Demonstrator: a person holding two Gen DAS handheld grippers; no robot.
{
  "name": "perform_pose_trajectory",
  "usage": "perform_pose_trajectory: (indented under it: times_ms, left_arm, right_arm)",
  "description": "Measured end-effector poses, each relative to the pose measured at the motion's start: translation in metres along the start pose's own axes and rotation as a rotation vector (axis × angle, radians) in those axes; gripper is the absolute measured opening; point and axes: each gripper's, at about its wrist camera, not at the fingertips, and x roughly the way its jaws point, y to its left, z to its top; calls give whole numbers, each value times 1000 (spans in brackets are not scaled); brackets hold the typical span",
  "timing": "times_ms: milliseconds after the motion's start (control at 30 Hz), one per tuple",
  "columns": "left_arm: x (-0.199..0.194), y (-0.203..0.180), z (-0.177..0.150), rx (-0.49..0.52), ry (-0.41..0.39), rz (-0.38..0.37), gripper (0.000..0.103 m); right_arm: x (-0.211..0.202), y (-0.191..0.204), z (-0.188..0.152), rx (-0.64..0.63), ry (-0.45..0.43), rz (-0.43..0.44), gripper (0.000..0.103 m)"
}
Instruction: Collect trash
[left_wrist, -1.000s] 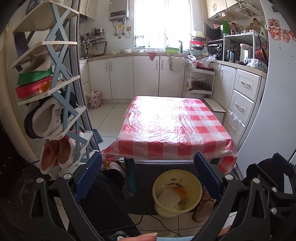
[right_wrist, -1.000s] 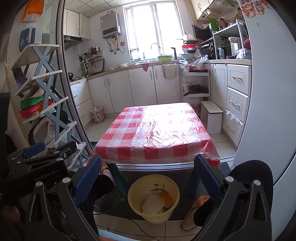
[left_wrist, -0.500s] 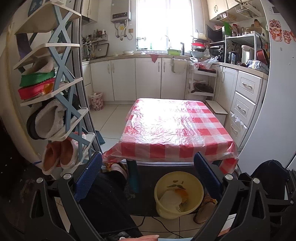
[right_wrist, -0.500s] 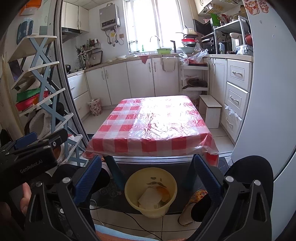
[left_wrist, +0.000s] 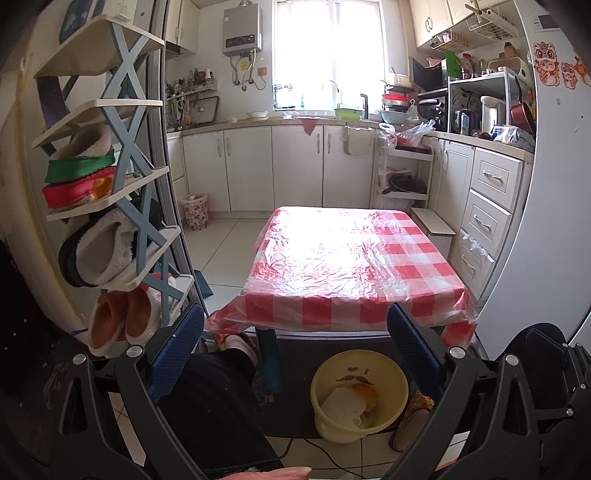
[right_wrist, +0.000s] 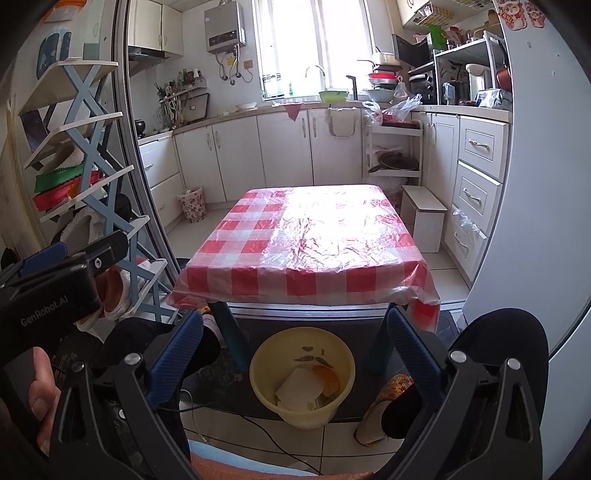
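Observation:
A yellow bin (left_wrist: 359, 393) (right_wrist: 303, 374) stands on the floor under the near edge of a low table (left_wrist: 351, 258) (right_wrist: 306, 236) with a red-and-white checked cloth under clear plastic. White paper and orange scraps lie inside the bin. My left gripper (left_wrist: 295, 343) is open and holds nothing; it hovers above and before the bin. My right gripper (right_wrist: 295, 343) is likewise open, with the bin between its blue fingers in view. The left gripper's black body (right_wrist: 51, 291) shows at the left of the right wrist view, held by a hand (right_wrist: 40, 398).
A shoe rack (left_wrist: 110, 206) with slippers stands at the left by a door frame. White cabinets (left_wrist: 295, 166), a small floral bin (left_wrist: 195, 211), a white stool (right_wrist: 423, 218) and a fridge (right_wrist: 546, 184) ring the table. A cable (right_wrist: 236, 417) runs over the floor tiles.
Both grippers have pulled back and risen slightly, so the table and bin sit a little lower and farther off. The left gripper's body now shows larger in the right wrist view.

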Motion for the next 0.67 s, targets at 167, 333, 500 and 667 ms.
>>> perform_pose_trajectory:
  times_ms: [167, 333, 500, 667]
  left_arm:
    - [-9, 0, -1, 4, -55, -11, 95]
    - [-11, -3, -2, 22, -79, 1, 95]
    - [0, -1, -2, 10, -21, -26, 95]
    - [10, 1, -4, 4, 27, -29, 95]
  right_arm:
    - [1, 1, -1, -1, 9, 5, 96]
    - [2, 2, -1, -4, 11, 8, 96]
    - [2, 1, -1, 3, 12, 6, 96]
    - [2, 1, -1, 5, 12, 6, 96]
